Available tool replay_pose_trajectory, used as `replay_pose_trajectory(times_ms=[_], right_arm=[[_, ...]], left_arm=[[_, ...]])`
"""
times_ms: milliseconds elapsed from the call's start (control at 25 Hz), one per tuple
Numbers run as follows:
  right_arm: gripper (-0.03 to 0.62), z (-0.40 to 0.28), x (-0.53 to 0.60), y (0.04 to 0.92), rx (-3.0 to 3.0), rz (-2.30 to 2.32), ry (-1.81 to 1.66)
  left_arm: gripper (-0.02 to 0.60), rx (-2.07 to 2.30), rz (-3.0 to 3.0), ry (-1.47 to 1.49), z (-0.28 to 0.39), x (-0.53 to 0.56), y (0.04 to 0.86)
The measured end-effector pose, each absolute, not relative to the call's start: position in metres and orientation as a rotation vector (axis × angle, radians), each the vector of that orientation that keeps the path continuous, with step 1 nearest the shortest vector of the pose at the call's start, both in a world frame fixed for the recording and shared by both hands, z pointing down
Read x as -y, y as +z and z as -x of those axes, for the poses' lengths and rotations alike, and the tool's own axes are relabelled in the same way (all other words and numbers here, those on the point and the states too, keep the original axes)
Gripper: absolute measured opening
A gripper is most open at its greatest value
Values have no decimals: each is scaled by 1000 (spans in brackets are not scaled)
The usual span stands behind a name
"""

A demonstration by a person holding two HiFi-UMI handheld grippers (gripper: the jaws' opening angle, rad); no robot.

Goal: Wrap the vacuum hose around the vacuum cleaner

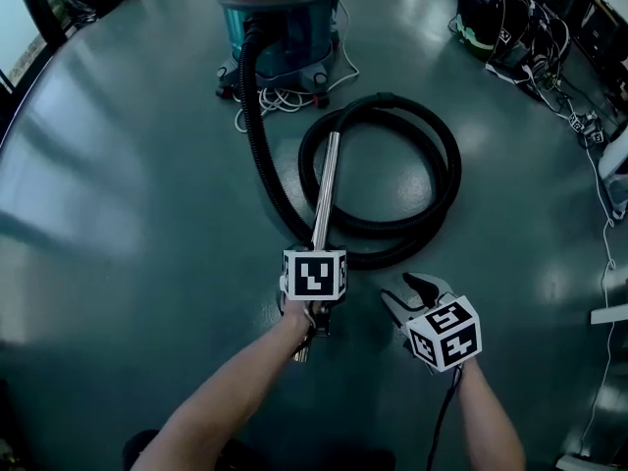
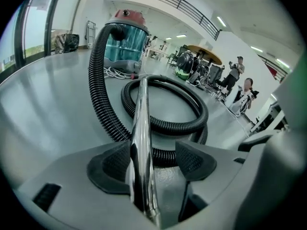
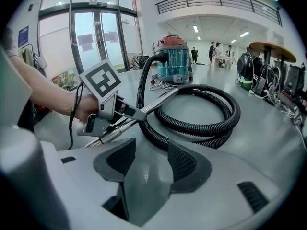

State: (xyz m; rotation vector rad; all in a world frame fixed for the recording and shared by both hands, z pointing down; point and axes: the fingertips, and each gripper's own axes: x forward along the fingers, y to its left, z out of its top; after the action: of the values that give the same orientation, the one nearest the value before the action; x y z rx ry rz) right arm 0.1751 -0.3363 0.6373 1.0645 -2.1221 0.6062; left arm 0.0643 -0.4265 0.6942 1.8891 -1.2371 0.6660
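Wrapping is not started: the hose lies looped on the floor at 6 o'clock from the vacuum cleaner. The left gripper stands open around the metal tube; the right gripper is open and empty.

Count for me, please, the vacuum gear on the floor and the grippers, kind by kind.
Vacuum cleaner: 1
Black ribbed hose: 1
Metal wand tube: 1
White power cord: 1
Grippers: 2, left gripper and right gripper
Total: 6
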Motion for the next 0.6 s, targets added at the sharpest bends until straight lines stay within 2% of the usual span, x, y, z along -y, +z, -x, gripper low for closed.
replay_pose_trajectory(times_ms=[600], right_arm=[[212, -152, 348, 625, 2233, -1139, 616]], left_arm=[[285, 1079, -2355, 851, -64, 390, 649]])
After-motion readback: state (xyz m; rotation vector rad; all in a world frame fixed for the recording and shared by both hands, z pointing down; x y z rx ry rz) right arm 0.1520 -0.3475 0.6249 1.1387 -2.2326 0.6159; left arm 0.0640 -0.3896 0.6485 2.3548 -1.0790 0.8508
